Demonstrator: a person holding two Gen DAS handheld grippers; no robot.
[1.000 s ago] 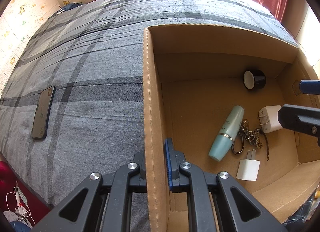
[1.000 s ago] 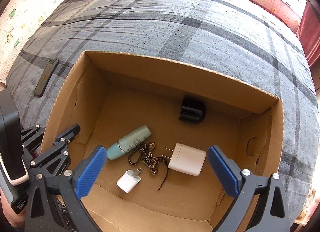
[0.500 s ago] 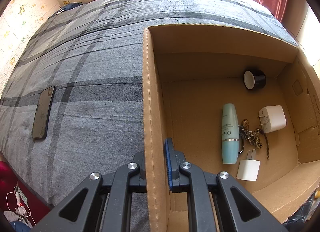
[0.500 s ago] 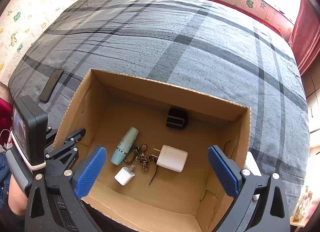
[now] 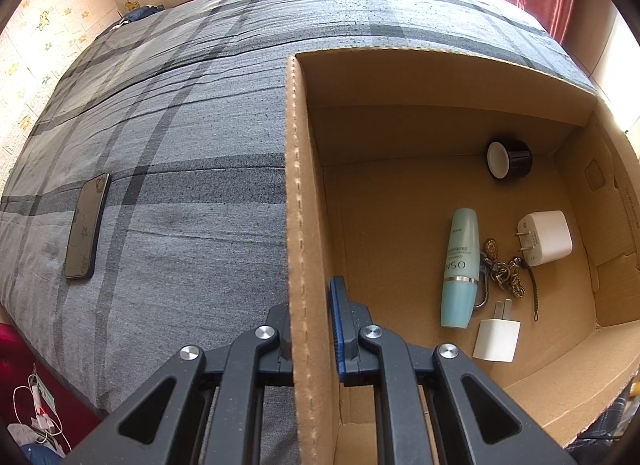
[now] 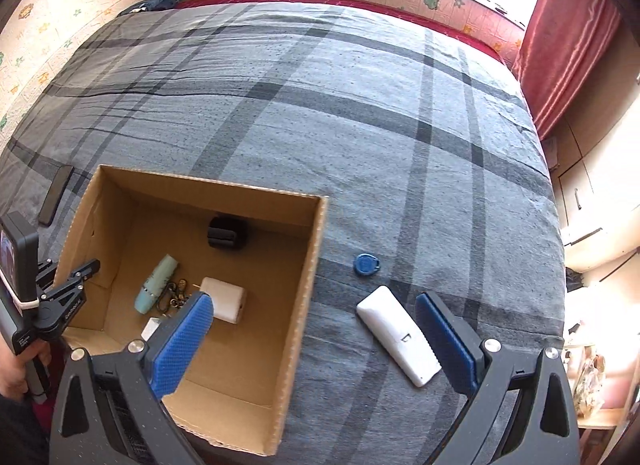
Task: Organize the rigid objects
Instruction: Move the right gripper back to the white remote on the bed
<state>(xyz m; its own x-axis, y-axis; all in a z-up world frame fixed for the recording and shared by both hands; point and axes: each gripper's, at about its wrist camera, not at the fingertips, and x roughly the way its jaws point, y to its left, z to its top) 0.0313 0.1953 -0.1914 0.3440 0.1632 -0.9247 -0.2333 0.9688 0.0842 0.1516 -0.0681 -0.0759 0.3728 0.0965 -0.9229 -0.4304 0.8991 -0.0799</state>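
Observation:
An open cardboard box [image 5: 298, 185] [image 6: 312, 265] sits on the grey plaid bed. Inside lie a teal bottle [image 5: 460, 265] [image 6: 156, 285], a keychain [image 5: 504, 275], a large white charger [image 5: 546, 237] [image 6: 226, 301], a small white plug [image 5: 496, 335] and a black round object [image 5: 510, 159] [image 6: 226, 233]. My left gripper [image 5: 310, 329] [image 6: 86, 269] is shut on the box's left wall. My right gripper [image 6: 316, 341] is open and empty, above the box's right wall. A white remote [image 6: 396, 335] and a blue key fob [image 6: 366, 265] lie on the bed right of the box.
A black phone [image 5: 86, 225] [image 6: 56, 201] lies on the bed left of the box. The bed's front edge is close below. A red curtain [image 6: 568, 33] and cabinets stand at the right. The papered wall runs along the far side.
My right gripper has risen out of the box and moved right, bringing the remote and fob into view. The teal bottle rolled a little. My left gripper has held still on the wall.

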